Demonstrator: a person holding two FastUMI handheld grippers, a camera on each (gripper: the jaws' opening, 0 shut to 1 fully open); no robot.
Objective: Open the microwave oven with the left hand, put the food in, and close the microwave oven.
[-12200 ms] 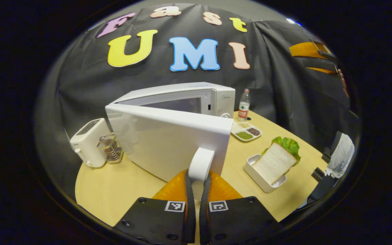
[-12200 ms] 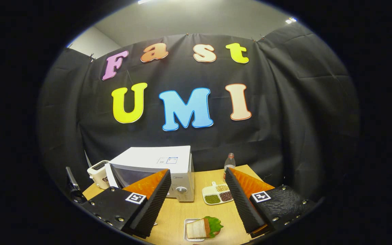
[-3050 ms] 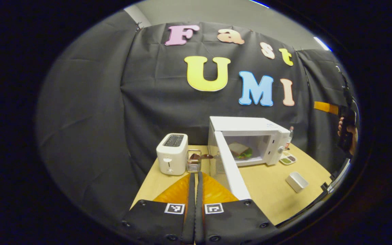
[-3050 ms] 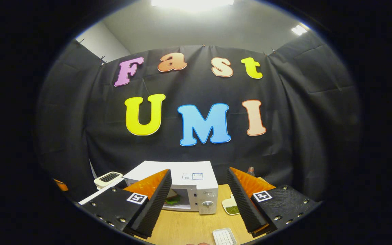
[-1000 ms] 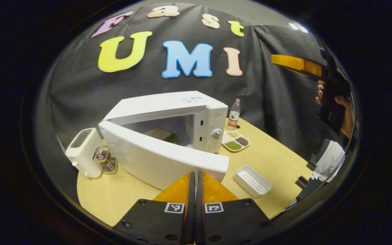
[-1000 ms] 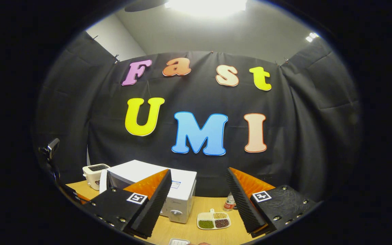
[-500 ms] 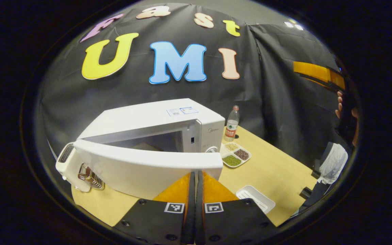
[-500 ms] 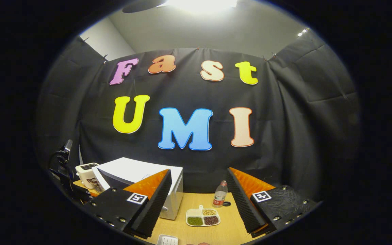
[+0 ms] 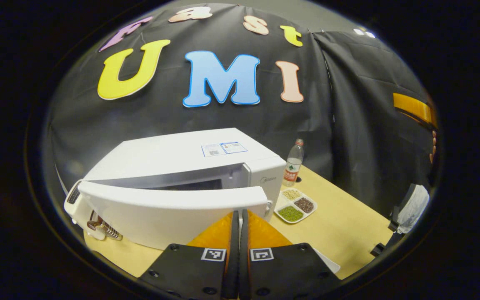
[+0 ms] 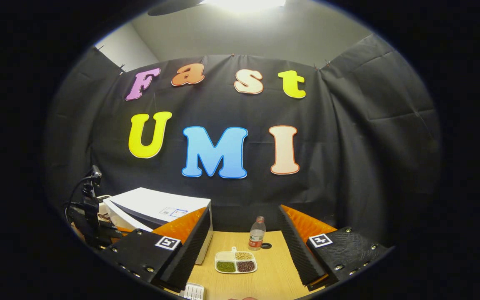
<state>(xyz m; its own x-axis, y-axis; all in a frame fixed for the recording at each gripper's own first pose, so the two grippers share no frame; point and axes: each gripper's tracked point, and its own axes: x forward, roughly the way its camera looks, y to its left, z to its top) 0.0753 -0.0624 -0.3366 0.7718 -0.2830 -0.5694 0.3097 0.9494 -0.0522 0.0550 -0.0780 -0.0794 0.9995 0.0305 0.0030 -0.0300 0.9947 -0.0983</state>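
Note:
The white microwave [image 9: 173, 154] stands in the middle of the left gripper view, its door [image 9: 161, 212] swung almost to and only a narrow gap left along the top. My left gripper [image 9: 238, 213] is shut with nothing between its fingers, its tips against the door's outer face near the free right edge. The food is hidden behind the door. In the right gripper view the microwave [image 10: 156, 206] is at lower left, and my right gripper [image 10: 243, 211] hangs open and empty above the table, well off to the right of it.
On the wooden table [image 9: 348, 225] right of the microwave are a water bottle [image 9: 293, 163], a divided dish of beans [image 9: 296, 205] and an empty white tray [image 9: 325, 262]. A toaster [image 9: 71, 196] and a small rack [image 9: 102, 227] stand to the left.
The door has swung from half open to nearly closed with my shut left gripper pressing on it. The right gripper stays open and its view has drifted to the right.

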